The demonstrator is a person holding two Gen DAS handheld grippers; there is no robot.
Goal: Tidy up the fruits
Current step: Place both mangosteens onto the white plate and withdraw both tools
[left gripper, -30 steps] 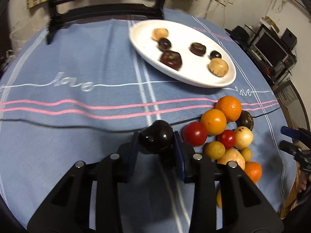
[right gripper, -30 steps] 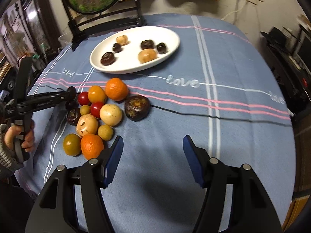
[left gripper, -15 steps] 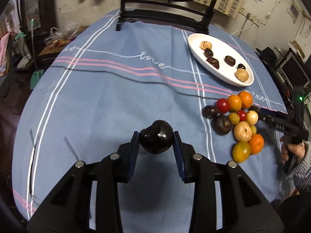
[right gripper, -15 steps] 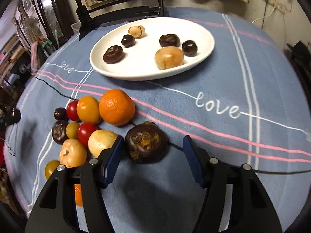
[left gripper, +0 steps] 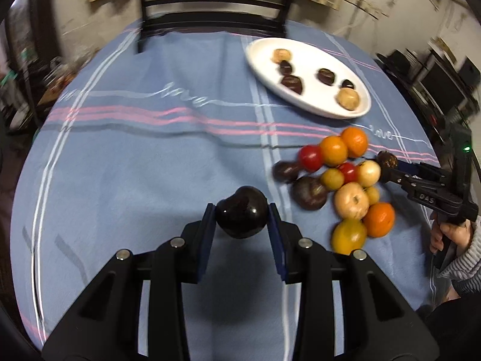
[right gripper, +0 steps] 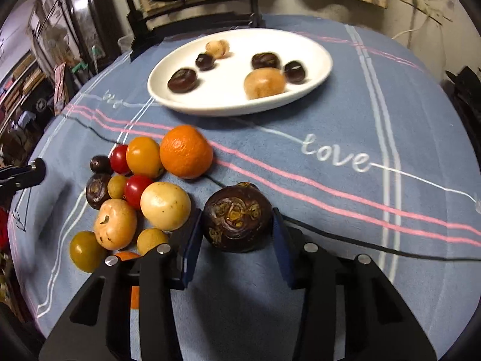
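My left gripper (left gripper: 240, 210) is shut on a glossy dark fruit (left gripper: 242, 218), held above the blue cloth, left of the fruit pile (left gripper: 345, 180). My right gripper (right gripper: 237, 216) is down at the pile's right side. Its jaws are closing on a rough dark brown round fruit (right gripper: 237, 216), and both pads touch its sides. The left wrist view shows that gripper (left gripper: 387, 164) and the hand holding it at the right. A white oval plate (right gripper: 228, 90) beyond the pile carries several dark and tan fruits. It also shows in the left wrist view, plate (left gripper: 312, 69).
The pile (right gripper: 144, 186) holds oranges (right gripper: 185, 152), red tomatoes, yellow and dark fruits. A black cable (right gripper: 375, 246) runs across the cloth behind the right gripper. A black chair (left gripper: 210, 15) stands at the table's far side. Cluttered shelves and equipment surround the table.
The right gripper came down from open air to the dark brown fruit and its jaws narrowed onto it. The left gripper, still holding its dark fruit, rose and swung toward the plate.
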